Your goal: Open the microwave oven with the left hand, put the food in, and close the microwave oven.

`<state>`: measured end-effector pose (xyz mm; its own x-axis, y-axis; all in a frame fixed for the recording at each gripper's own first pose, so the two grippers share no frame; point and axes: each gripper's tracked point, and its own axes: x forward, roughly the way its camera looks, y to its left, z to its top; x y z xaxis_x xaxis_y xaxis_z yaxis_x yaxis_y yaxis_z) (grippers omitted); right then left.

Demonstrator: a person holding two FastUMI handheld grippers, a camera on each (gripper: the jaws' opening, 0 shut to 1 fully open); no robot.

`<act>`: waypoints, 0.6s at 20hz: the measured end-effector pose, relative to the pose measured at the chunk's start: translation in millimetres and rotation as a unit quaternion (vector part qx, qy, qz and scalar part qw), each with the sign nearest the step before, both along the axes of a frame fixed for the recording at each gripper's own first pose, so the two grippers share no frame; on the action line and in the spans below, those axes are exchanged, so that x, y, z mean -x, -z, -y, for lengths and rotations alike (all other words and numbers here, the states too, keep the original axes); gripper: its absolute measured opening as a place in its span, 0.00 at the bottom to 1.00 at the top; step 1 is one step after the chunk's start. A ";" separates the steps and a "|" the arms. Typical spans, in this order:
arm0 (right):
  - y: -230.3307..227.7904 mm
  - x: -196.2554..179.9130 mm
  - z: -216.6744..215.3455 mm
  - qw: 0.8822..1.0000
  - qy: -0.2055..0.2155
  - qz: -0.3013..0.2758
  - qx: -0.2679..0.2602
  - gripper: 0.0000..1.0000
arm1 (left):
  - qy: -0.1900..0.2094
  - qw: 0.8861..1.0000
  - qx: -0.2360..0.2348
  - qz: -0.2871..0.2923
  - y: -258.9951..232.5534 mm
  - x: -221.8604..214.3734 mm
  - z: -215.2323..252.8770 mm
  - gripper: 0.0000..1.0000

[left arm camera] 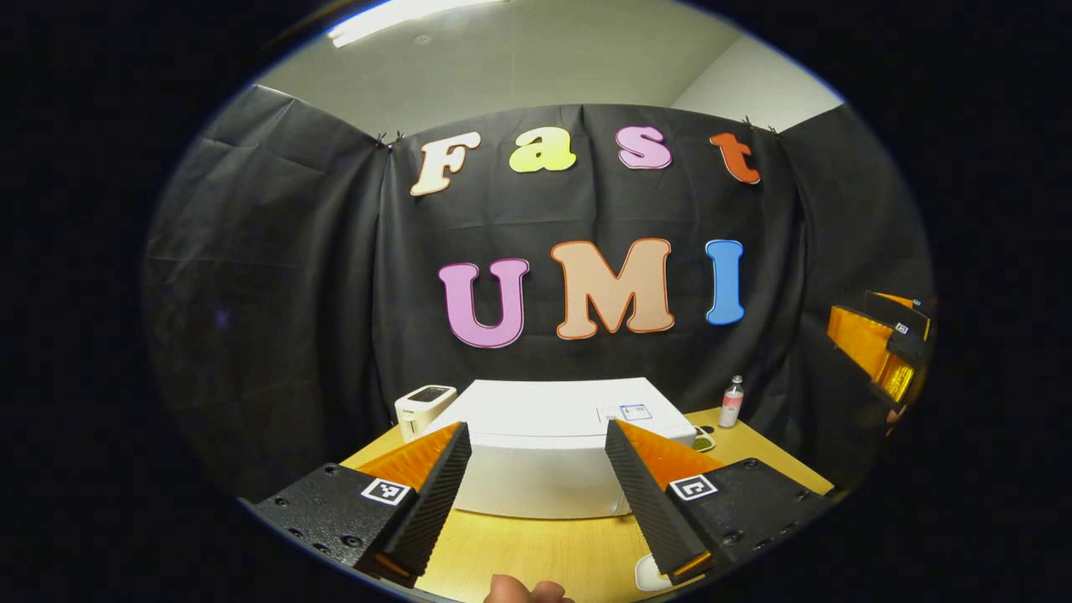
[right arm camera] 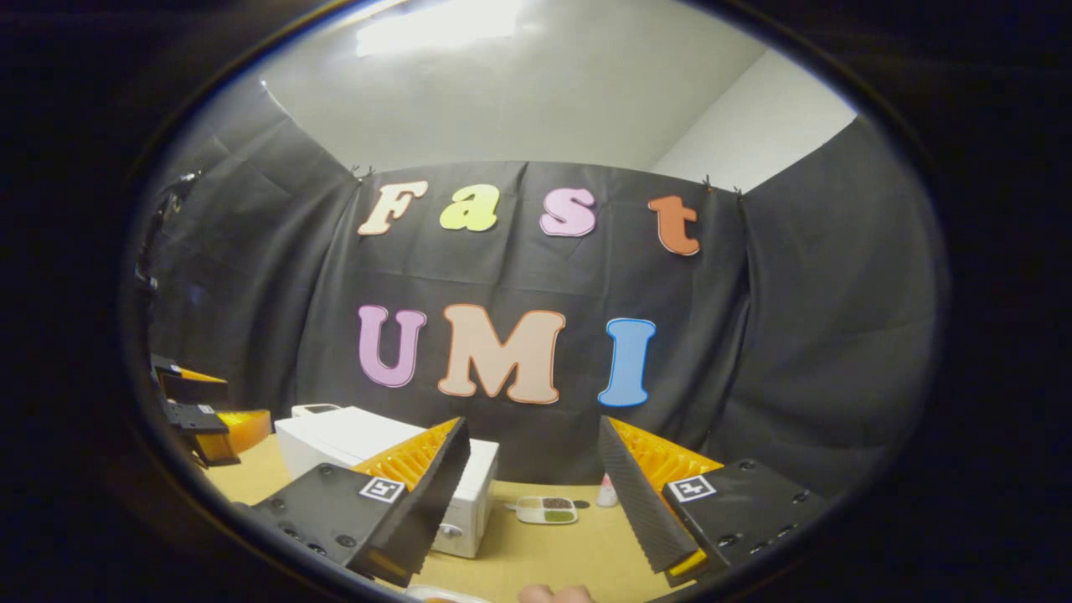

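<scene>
The white microwave (left arm camera: 536,452) stands on the wooden table (left arm camera: 536,553), its door shut. My left gripper (left arm camera: 536,427) hovers open in front of it, apart from it, nothing between the fingers. In the right gripper view the microwave (right arm camera: 352,440) is at the left, partly behind one finger, with a knob (right arm camera: 450,530) low on its front. The food, a small white tray (right arm camera: 546,509) with dark and green portions, lies on the table to the microwave's right. My right gripper (right arm camera: 532,435) is open and empty above the table. The food tray's edge (left arm camera: 703,438) peeks out beside the microwave.
A small white appliance (left arm camera: 423,409) stands left of the microwave; a small bottle (left arm camera: 731,402) stands at its right. The right gripper (left arm camera: 888,347) shows far right, the left gripper (right arm camera: 197,410) far left. A hand (left arm camera: 523,590) and a white object (left arm camera: 651,574) sit at the near edge.
</scene>
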<state>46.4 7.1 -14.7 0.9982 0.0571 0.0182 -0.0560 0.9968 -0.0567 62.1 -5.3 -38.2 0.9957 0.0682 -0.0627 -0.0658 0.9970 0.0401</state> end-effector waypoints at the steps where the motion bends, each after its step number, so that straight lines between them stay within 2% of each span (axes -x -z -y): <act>1: 0.2 0.0 1.4 1.000 0.000 -0.003 -0.002 0.96 | 0.006 1.000 0.007 -0.006 9.0 -3.9 5.5 0.96; 3: -2.0 1.1 5.3 1.000 0.001 -0.003 -0.007 0.96 | 0.019 1.000 0.012 -0.015 23.2 -15.8 15.8 0.96; 11: -7.2 11.6 33.1 1.000 0.025 -0.004 0.015 0.96 | 0.065 0.997 -0.026 -0.043 93.7 -70.8 62.5 0.96; 12: -8.3 13.0 36.1 0.999 0.030 -0.004 0.017 0.96 | 0.073 0.996 -0.032 -0.047 105.7 -77.2 69.9 0.99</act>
<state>33.4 -29.0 -6.4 1.0000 -0.0018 0.0093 0.0026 0.9960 -0.0894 139.3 -75.3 -143.9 0.9852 -0.0696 -0.1565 0.0864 0.9910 0.1027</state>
